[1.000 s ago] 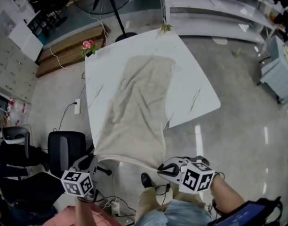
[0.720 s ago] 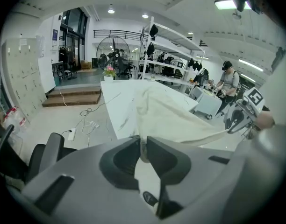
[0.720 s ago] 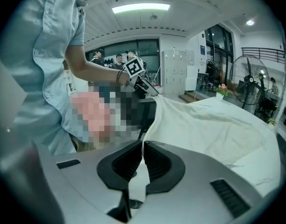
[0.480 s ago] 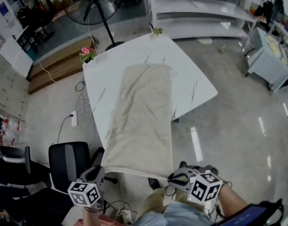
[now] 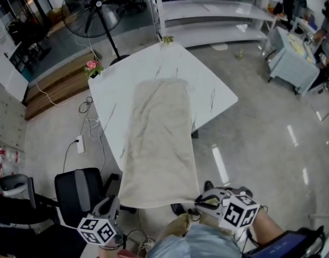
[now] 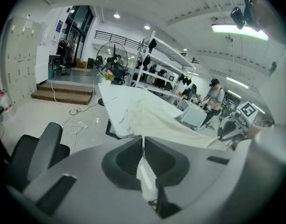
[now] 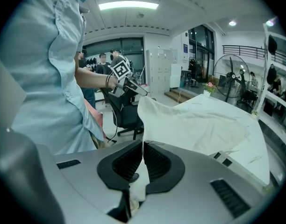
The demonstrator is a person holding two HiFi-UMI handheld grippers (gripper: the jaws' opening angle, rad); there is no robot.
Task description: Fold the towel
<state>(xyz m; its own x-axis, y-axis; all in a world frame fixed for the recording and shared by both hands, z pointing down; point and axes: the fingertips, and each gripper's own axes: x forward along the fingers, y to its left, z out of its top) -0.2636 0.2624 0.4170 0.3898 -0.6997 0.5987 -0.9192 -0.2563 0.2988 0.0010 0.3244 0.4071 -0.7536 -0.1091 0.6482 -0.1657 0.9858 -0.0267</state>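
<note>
A long beige towel (image 5: 162, 138) lies lengthwise on the white marble-look table (image 5: 213, 93). Its near end hangs past the table's near edge, stretched between my two grippers. My left gripper (image 5: 115, 205) is shut on the near left corner, and its jaws have just closed tighter on the cloth. My right gripper (image 5: 200, 202) is shut on the near right corner. In the left gripper view the cloth (image 6: 161, 120) runs from the shut jaws (image 6: 143, 141) up to the table. The right gripper view shows the same, with the towel (image 7: 199, 120) pinched in the jaws (image 7: 143, 146).
A black office chair (image 5: 76, 184) stands left of me beside the table's near corner. A power strip with cables (image 5: 80, 143) lies on the floor there. A standing fan (image 5: 92, 12), a pink flower pot (image 5: 91, 65) and white shelving (image 5: 207, 9) are beyond the table. A cart (image 5: 288, 50) stands far right.
Both grippers have drawn back toward me with the towel's near corners. The towel has been pulled straighter and flatter along the table.
</note>
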